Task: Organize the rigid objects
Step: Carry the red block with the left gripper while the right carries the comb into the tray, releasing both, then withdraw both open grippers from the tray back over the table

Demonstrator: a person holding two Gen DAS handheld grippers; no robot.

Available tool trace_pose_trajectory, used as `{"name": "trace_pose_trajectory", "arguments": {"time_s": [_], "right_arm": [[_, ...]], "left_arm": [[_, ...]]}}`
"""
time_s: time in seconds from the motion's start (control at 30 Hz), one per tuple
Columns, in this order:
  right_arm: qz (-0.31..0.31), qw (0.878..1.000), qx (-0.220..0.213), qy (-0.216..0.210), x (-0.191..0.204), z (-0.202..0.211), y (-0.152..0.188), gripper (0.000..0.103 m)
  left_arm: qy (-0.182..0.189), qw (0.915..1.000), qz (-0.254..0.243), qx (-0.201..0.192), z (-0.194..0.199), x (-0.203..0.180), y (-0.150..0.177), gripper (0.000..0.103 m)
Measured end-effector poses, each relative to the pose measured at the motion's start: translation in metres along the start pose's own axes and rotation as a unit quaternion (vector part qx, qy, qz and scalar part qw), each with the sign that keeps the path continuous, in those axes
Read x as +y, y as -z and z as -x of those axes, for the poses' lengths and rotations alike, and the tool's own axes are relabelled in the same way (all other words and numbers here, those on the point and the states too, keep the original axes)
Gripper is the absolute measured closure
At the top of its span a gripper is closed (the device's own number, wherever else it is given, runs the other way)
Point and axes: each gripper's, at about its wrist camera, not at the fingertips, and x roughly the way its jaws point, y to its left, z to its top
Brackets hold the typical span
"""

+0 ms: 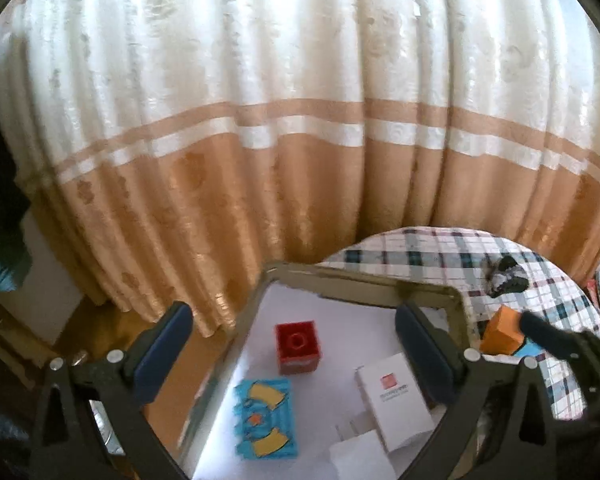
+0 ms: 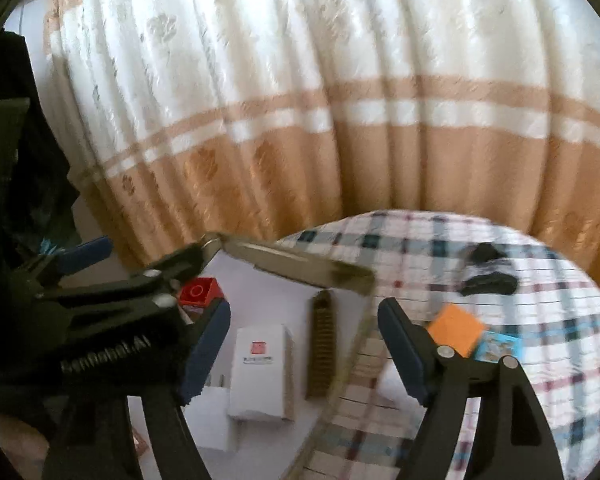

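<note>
Left gripper [image 1: 292, 354] spread wide, nothing between the fingers, hovering above the cardboard box [image 1: 428, 294]. Right gripper [image 2: 304, 354] also spread wide and empty, over the box's right wall.

Left to right in the left wrist view:
- blue card pack [image 1: 266, 418] lying flat on the box floor, low left
- red cube [image 1: 298, 347] standing behind it, near centre, just inside the left gripper's span
- white box [image 1: 396, 402] with a small red logo, tilted, right of the cube, partly behind the right finger
- another white item at the bottom edge, too washed out to identify
- orange block [image 1: 502, 330] outside the box on the checked tablecloth [image 1: 420, 244], just past the right wall
- dark crumpled object [image 1: 504, 276] further back on the cloth, unclear what it is

Progress, my read: 3 items clearly in the box, so sorting looks well underway. Orange block is not in yet; a blue-printed piece [image 2: 498, 346] touches its right side, also outside.

Right wrist view: orange block [image 2: 456, 330] sits just beyond the right finger's tip, outside the gap, not touching. Likely the next pick for the right gripper; it would need to shift right to centre the block.
</note>
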Motion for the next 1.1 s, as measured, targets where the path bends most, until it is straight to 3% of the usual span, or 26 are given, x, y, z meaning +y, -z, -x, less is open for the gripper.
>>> {"name": "trace_pose_trajectory", "arguments": {"time_s": [0.17,0.3,0.47,0.67,1.1], "right_arm": [[-0.042,0.997,-0.035,0.047,-0.026,0.038,0.019,0.025],[-0.059,0.994,-0.053,0.082,-0.048,0.064,0.035,0.025],[-0.071,0.986,-0.063,0.139,-0.077,0.089,0.055,0.025],[-0.093,0.977,-0.063,0.181,-0.104,0.103,0.075,0.025],[-0.08,0.968,-0.088,0.22,-0.11,0.122,0.093,0.025]], "left_arm": [[-0.02,0.9988,0.044,-0.008,0.023,0.022,0.019,0.0],[-0.023,0.9983,0.046,-0.028,0.048,0.02,0.045,0.0],[-0.001,0.998,0.038,-0.051,0.074,-0.003,0.069,0.0],[0.04,0.9972,0.043,-0.047,0.089,-0.036,0.087,0.0],[0.028,0.9961,-0.013,-0.083,0.105,-0.095,0.118,0.0]]}}
